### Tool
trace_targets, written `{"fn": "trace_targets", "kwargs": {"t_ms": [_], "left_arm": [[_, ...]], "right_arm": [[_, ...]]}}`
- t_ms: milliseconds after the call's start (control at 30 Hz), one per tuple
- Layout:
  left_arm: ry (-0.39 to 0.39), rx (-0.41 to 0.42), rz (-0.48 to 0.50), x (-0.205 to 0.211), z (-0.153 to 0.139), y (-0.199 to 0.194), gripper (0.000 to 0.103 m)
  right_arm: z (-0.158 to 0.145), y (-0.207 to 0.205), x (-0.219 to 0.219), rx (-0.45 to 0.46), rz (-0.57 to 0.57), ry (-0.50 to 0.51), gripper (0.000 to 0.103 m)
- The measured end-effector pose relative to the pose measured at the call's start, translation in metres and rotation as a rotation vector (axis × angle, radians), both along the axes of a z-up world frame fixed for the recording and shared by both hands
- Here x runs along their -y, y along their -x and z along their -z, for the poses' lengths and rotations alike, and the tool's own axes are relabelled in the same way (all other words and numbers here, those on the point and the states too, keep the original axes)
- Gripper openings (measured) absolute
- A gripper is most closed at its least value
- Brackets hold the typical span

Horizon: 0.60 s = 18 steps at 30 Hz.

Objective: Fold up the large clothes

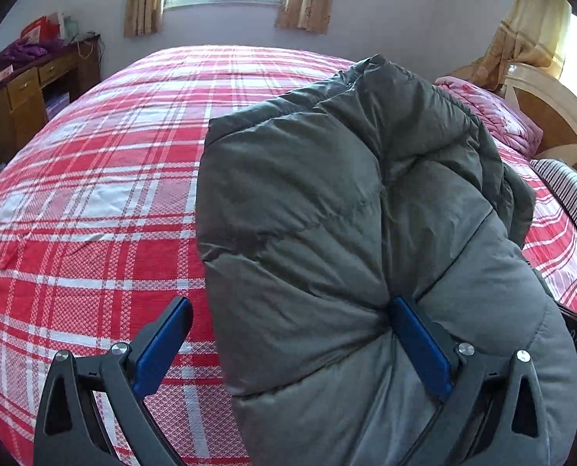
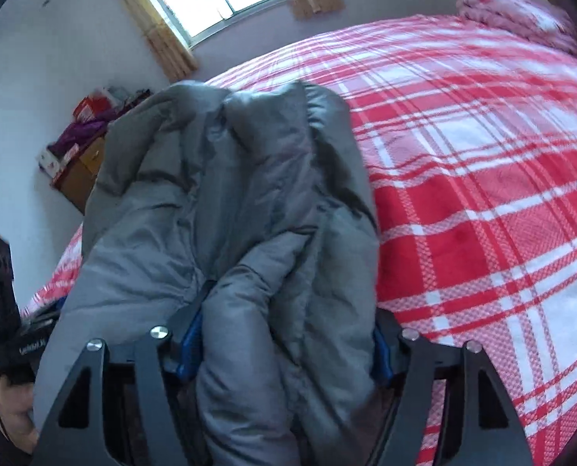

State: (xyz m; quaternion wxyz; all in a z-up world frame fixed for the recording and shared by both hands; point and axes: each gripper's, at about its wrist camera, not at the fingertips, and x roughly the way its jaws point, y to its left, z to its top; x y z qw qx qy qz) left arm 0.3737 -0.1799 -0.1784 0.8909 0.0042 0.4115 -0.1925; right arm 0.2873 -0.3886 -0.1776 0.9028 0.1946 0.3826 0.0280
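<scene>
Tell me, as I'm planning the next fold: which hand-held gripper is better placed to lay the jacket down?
Right, probably: the right hand-held gripper has the grey jacket bunched between both fingers. The left hand-held gripper stands open, one finger free over the plaid bed.

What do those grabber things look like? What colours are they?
Each grabber is a dark grey, nearly black frame with triangle-shaped holes and round silver bolts. The left gripper has flat blue pads on the inside of its fingers, and a thin black cable runs beside one finger. The right gripper matches it, with blue pads too.
</scene>
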Motion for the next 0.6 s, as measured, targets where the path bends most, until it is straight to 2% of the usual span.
{"fn": "trace_targets", "kwargs": {"t_ms": [133,167,233,267,300,333,367,433,600], "left_arm": [[0.021,-0.013,0.009,0.003,0.002,-0.003,0.102],[0.034,-0.020,0.020,0.003,0.003,-0.004,0.099],[0.096,-0.051,0.069,0.004,0.005,-0.006,0.086],[0.097,-0.042,0.081,0.005,0.004,-0.004,0.078],[0.090,-0.029,0.096,0.008,0.002,-0.001,0.073],[0.082,-0.015,0.115,0.010,0.000,0.002,0.060],[0.068,0.005,0.126,0.011,-0.006,0.007,0.042],[0.072,0.009,0.133,0.009,-0.017,0.012,0.025],[0.037,0.130,0.175,-0.010,-0.071,0.053,0.021]], "right_arm": [[0.003,-0.002,0.000,-0.004,-0.017,-0.028,0.070],[0.003,-0.004,0.001,-0.007,-0.019,-0.036,0.069],[0.005,-0.005,0.004,-0.008,-0.028,-0.050,0.062],[0.007,-0.005,0.008,-0.010,-0.033,-0.079,0.056],[0.007,-0.004,0.010,-0.009,-0.034,-0.101,0.044],[0.008,-0.003,0.012,-0.004,-0.047,-0.136,0.038],[0.010,-0.002,0.014,0.003,-0.058,-0.172,0.031],[0.006,0.005,0.009,0.024,-0.058,-0.163,0.024],[-0.017,0.037,-0.010,0.108,-0.070,-0.184,0.020]]}}
